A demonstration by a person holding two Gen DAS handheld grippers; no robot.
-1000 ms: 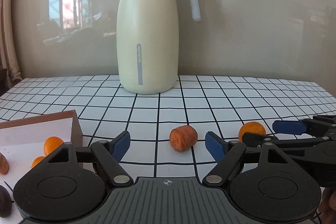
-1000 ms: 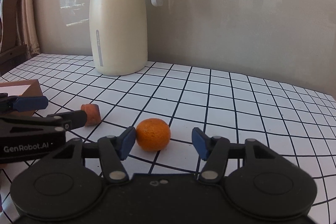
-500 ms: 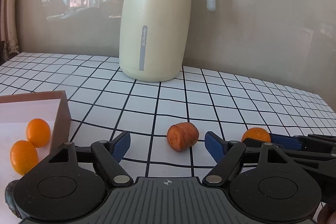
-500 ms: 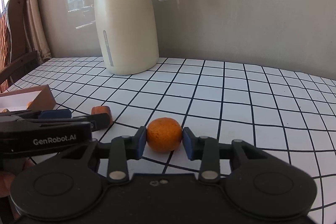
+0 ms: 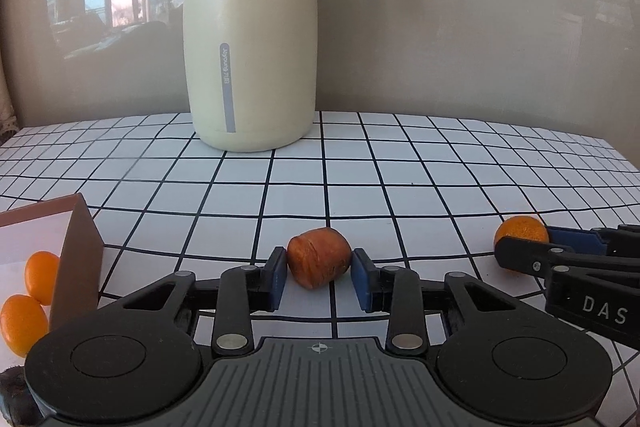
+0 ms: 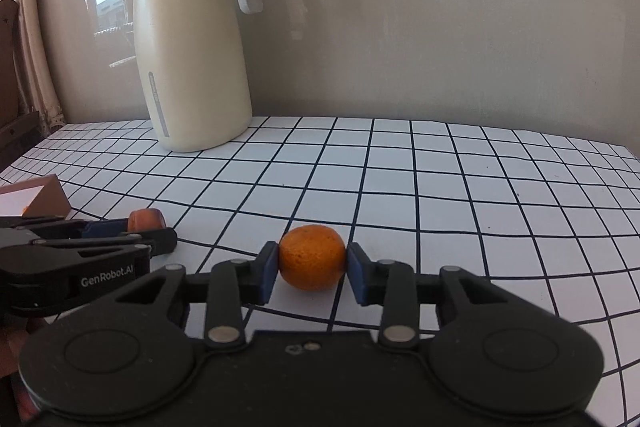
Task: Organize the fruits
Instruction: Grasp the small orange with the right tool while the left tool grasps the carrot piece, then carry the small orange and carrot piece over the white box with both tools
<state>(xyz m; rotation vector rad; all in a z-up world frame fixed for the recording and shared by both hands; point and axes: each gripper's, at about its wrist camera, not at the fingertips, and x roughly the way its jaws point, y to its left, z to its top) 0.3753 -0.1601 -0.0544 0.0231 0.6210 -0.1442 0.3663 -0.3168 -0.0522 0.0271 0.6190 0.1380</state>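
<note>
Left wrist: left tool (image 5: 319,273) closing on one date (image 5: 319,256); right tool (image 6: 312,270) clamps one mandarin (image 6: 312,257).

Black grippers: blue-padded fingers (image 5: 276,279), silver screws, white "GenRobot.AI" and "DAS" lettering.

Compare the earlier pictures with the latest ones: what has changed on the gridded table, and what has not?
The left tongs are closing around the reddish-brown stubby fruit. The right tongs have shut on the round orange mandarin. Both fruits remain on the gridded table; the cream thermos jug and brown cardboard box have not moved.
</note>
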